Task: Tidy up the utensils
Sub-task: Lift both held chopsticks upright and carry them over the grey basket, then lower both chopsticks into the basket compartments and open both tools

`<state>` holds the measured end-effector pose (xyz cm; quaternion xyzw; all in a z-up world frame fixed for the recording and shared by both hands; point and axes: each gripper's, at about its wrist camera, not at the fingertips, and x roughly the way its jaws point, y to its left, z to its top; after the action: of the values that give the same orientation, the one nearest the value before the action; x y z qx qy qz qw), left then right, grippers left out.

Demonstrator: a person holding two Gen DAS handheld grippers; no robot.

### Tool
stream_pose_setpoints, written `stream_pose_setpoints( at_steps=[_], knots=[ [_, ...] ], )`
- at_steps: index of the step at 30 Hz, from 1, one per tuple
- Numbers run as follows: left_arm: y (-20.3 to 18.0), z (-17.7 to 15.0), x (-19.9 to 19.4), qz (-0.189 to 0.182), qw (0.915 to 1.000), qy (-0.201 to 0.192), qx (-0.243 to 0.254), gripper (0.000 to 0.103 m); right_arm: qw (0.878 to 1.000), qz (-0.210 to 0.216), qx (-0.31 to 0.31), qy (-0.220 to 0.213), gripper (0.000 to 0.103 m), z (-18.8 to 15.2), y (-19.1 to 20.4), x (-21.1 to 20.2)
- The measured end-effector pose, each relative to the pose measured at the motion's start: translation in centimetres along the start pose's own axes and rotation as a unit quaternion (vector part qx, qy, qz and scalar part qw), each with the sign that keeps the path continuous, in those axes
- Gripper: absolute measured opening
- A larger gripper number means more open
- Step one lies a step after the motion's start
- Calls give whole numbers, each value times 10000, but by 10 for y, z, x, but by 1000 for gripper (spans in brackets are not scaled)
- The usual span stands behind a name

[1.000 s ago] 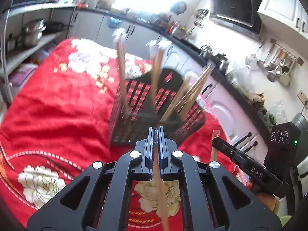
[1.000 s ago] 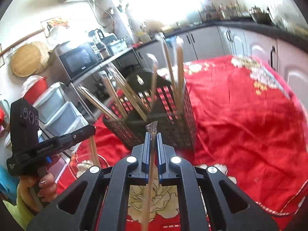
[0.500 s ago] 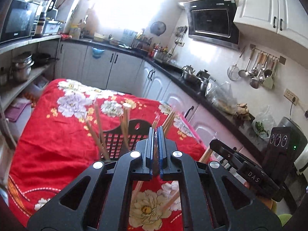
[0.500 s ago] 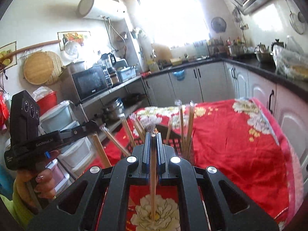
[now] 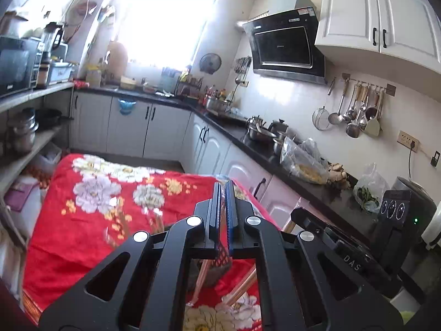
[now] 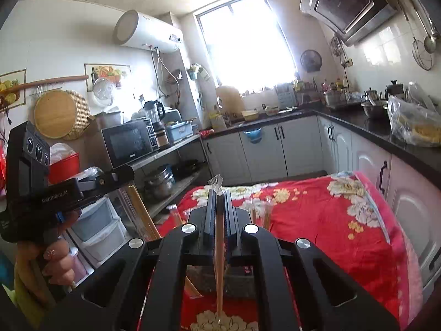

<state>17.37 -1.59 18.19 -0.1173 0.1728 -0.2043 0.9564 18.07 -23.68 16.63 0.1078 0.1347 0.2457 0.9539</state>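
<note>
My left gripper (image 5: 223,190) is shut on a wooden chopstick (image 5: 202,275) that hangs down below the jaws. My right gripper (image 6: 219,193) is shut on another wooden chopstick (image 6: 219,262), whose clear tip sticks out above the jaws. The black mesh utensil basket (image 6: 220,278) sits low on the red floral tablecloth (image 6: 317,220), mostly hidden behind each gripper body. Several chopsticks (image 6: 261,212) stand in it. In the right wrist view the left gripper (image 6: 91,184) appears at the left, held in a hand.
Kitchen counters (image 5: 261,149) with pots and bags run along the right. Shelves (image 6: 171,151) with a microwave stand to the left. The table edge (image 6: 399,234) lies close to the white cabinets.
Both grippers have risen and tilted up, each still holding its chopstick. The basket has dropped from mid-view to below the gripper bodies.
</note>
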Motion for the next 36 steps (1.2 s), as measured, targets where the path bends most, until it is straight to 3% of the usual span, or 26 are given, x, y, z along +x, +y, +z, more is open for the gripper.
stream_pose_setpoints(
  at_steps=[7, 19, 29, 36],
  knots=[
    [1, 18, 7, 68, 9998, -162, 16, 1, 9995, -84, -120, -283, 6, 21, 1, 1],
    [21, 37, 16, 664, 9968, -445, 68, 1, 9972, -381, -19, -637, 6, 39, -12, 16],
    [37, 21, 38, 984, 9945, -343, 59, 1, 9952, -617, -36, -758, 6, 23, -29, 37],
    [50, 0, 54, 1010, 9947, -184, -83, 1, 9945, -603, 50, -856, 6, -1, -37, 52]
  ],
)
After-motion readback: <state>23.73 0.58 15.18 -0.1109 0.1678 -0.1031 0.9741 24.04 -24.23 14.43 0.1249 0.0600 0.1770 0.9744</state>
